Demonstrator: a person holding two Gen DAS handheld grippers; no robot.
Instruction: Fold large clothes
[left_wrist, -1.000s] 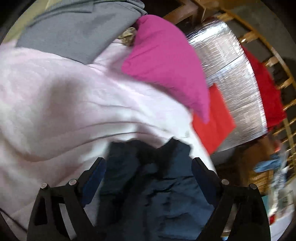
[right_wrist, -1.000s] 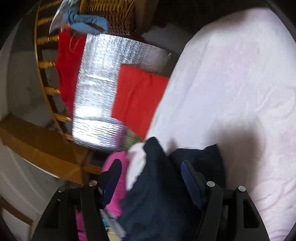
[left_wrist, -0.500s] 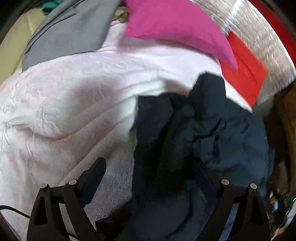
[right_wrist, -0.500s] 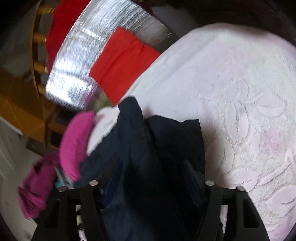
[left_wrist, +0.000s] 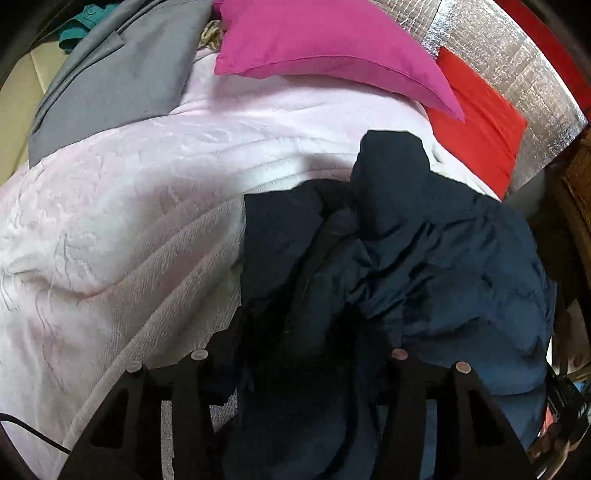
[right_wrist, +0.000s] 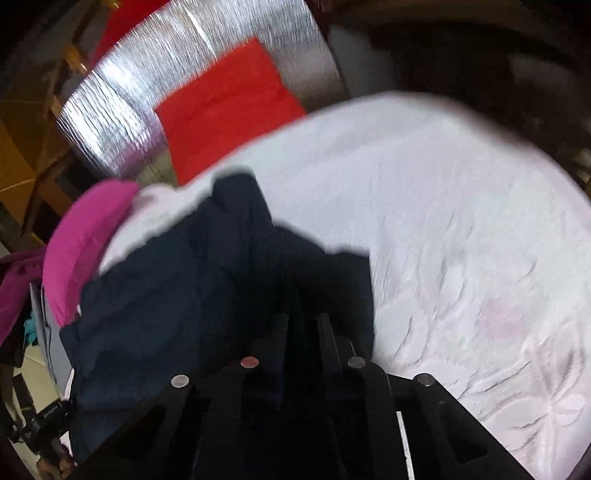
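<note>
While one pale pink blanket (left_wrist: 122, 221) covers the bed, one navy jacket (left_wrist: 424, 266) lies bunched on it near one magenta pillow (left_wrist: 325, 44) and one red cloth (left_wrist: 480, 122). Both jaws are closing on jacket fabric: left hand-held gripper (left_wrist: 299, 354) half-wide, right hand-held gripper (right_wrist: 301, 332) nearly together. No writing is legible.

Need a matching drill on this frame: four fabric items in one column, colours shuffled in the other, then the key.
Items:
1. jacket
2. pillow
3. blanket
4. folded cloth

Colours:
A. pale pink
B. red
C. navy
D. magenta

Pairs: 1-C, 2-D, 3-A, 4-B
</note>
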